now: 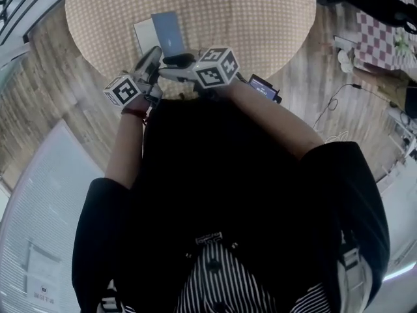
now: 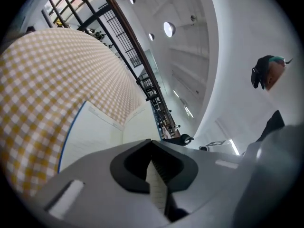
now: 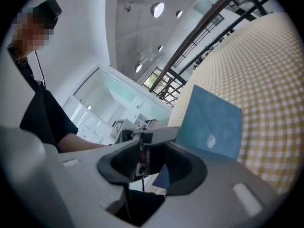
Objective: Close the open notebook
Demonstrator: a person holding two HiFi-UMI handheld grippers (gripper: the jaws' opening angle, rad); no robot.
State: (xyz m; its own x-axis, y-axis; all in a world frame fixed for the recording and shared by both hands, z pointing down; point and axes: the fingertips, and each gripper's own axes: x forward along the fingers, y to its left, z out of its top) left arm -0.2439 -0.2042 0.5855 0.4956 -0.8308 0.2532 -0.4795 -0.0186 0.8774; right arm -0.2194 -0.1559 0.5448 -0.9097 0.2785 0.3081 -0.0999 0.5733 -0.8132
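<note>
- The only print I am seeing is the black-and-white square markers on the cubes [image 1: 217, 67] of the tongs.
- The notebook [image 1: 163, 34] is lying open on the checked table [image 1: 260, 18], near the edge closest to me.
- Its ruled pages [image 2: 90, 137] are showing cream, and its blue cover [image 3: 209, 122], which bears a small pale mark, is standing tilted up.
- The left tongs [image 2: 156, 175] are pinching the raised leaf's edge.
- The right tongs [image 3: 149, 158] are hanging spread beside the cover, gripping nothing.

Lg atrium hall: high ceiling [image 2: 190, 46], gallery railing [image 2: 124, 32].
</note>
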